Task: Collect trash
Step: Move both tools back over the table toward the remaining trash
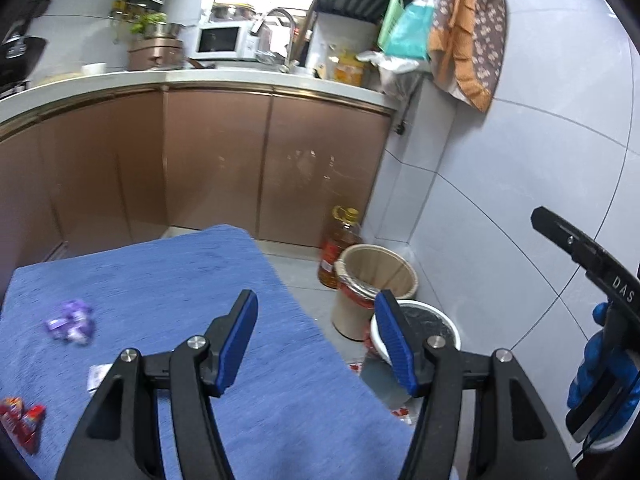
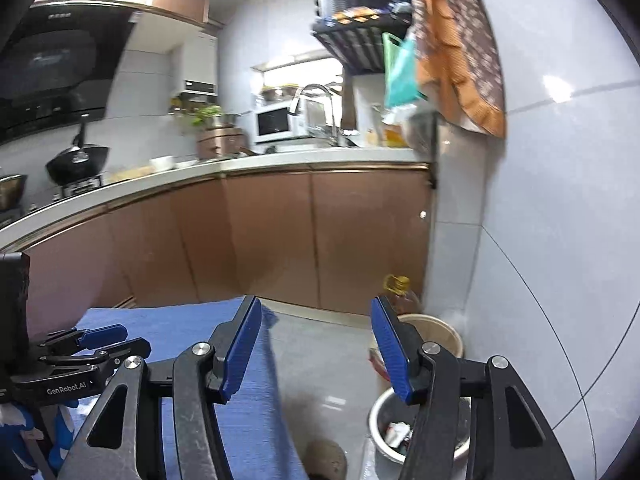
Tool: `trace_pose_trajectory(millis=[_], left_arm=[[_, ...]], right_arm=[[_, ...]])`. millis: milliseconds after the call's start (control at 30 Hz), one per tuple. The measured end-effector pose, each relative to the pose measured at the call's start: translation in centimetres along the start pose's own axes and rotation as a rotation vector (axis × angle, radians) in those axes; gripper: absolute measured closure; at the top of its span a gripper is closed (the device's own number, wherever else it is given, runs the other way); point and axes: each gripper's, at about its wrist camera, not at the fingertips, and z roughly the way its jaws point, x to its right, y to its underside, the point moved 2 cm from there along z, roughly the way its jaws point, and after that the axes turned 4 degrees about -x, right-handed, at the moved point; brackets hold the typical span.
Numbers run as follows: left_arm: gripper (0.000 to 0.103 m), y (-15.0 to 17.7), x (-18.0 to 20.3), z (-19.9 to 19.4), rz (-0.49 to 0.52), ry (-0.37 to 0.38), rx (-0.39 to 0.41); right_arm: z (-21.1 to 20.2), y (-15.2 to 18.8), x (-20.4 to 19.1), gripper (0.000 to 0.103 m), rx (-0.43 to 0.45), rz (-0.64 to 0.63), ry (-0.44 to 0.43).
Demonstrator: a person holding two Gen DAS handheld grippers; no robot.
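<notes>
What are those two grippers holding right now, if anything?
Nothing. The left gripper and the right gripper both stand open with nothing between their blue pads.

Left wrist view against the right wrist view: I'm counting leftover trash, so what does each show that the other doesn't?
Only the left wrist view shows litter on the blue cloth: a purple wrapper, a red wrapper and a white scrap. Only the right wrist view shows scraps inside the white bin and the wok. Both show the beige bin, the oil bottle, and both grippers, left and right, open and empty.
</notes>
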Motion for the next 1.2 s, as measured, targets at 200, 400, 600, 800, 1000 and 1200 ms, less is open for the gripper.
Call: trace_pose_trajectory(millis=[200,400,600,800,1000,1200], left_arm=[[0.044,1.7,-3.3,-4.1,-0.051,-0.042,0.029],[0.044,4.2,-5.9,-8.2,-0.088,-0.090,0.057],[0.037,6.9,-9.5,-12.7,-0.134,-0.160,0.102],[0.037,9.7,-14.7,-17.1,-0.224,-0.257,0.131],[0.036,12.3,-19.2,-19.8,-0.337,-0.346,0.142],[0.036,14.1,-20.7,-18.4,-0.369,-0.333,0.094]], right_arm=[[-2.0,-0.9,-3.6,0.049,0.019,-0.057,-0.072],[-4.8,-1.0,-7.2,0.049,0.043,-0.120,-0.123],[-7.1,-1.3,-9.9,0.046,0.066,-0.161,-0.179],[-7.5,-1.0,-11.9,0.044,0.060,-0.174,-0.238],[-5.7,-0.2,-13.1,0.044,0.022,-0.178,-0.283],[-3.4,1.0,-13.1,0.041,-0.027,-0.168,-0.310]])
